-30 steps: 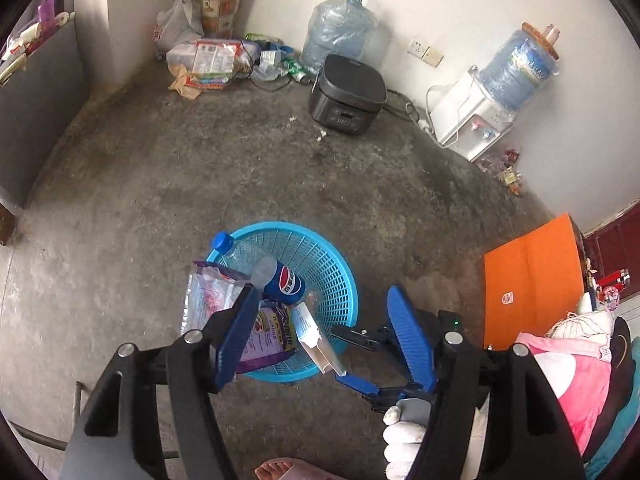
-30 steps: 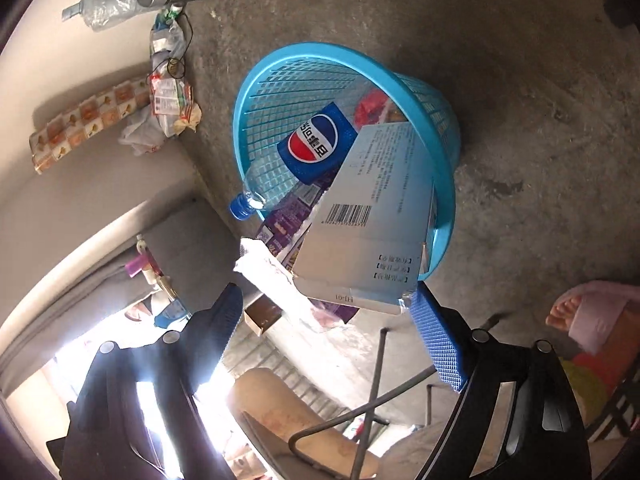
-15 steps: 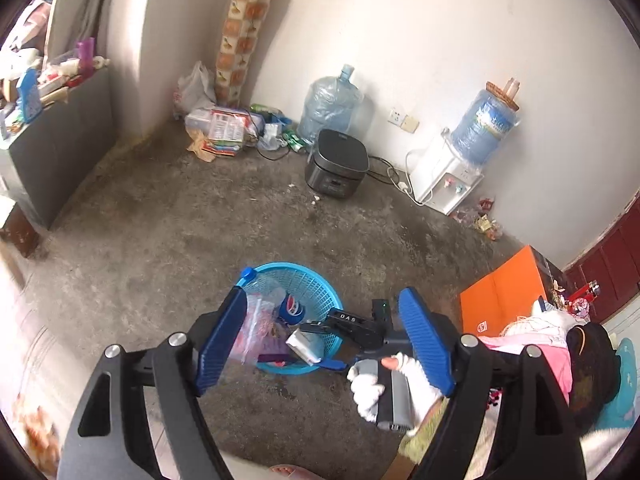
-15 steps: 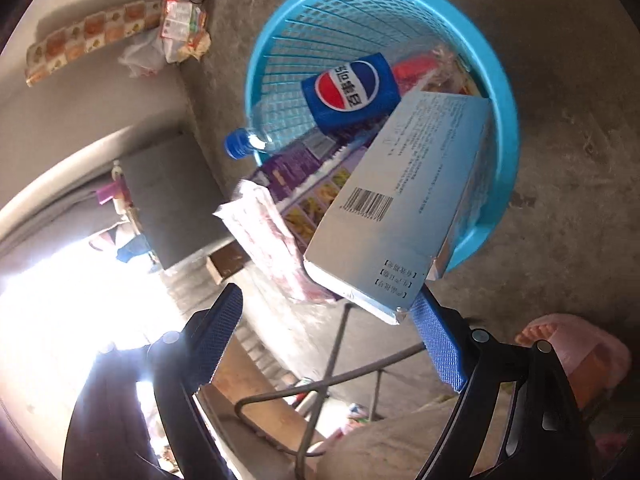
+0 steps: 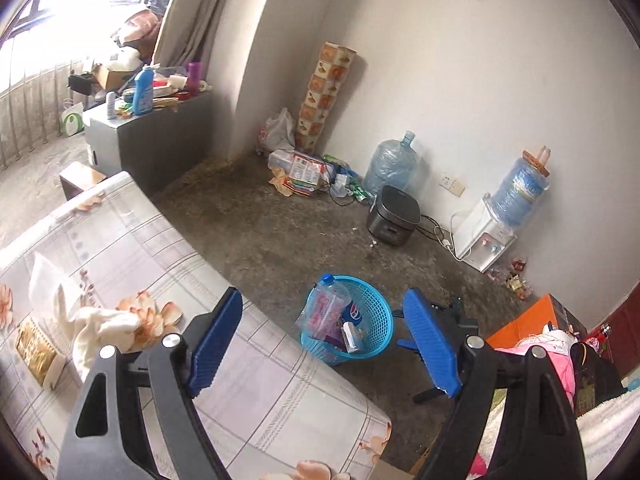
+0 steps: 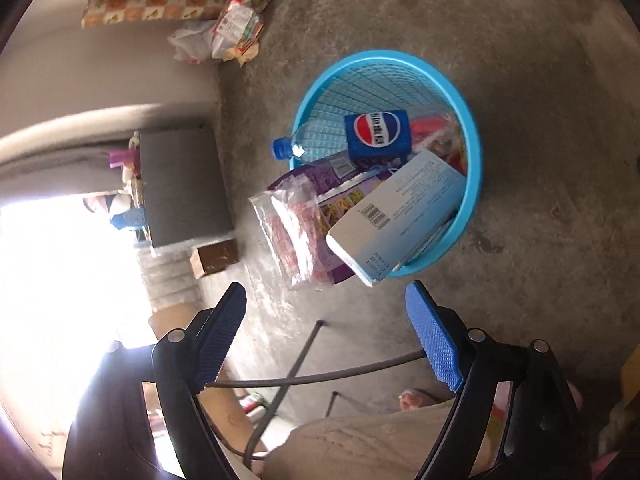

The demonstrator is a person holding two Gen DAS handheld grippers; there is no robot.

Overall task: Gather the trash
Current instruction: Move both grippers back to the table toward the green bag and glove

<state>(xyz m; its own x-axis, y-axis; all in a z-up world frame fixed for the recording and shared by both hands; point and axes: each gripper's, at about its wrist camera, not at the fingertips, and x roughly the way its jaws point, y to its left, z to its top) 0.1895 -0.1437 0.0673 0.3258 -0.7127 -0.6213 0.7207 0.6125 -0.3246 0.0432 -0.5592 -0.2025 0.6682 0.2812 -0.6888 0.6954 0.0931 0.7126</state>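
Observation:
A blue mesh basket stands on the concrete floor, also in the left wrist view. It holds a Pepsi bottle, a purple snack bag, a clear packet and a pale blue carton leaning over the rim. My right gripper is open and empty, above and short of the basket. My left gripper is open and empty, raised over a floral-cloth table. Crumpled white tissue and a gold packet lie on that table.
A rice cooker, water jug and water dispenser stand along the far wall. A pile of bags and wrappers lies in the corner. An orange box is at right. Metal chair legs cross below the right gripper.
The left gripper rose and drew back from the basket; the table now fills its lower left. The right gripper pulled away from the carton, which stays leaning in the basket.

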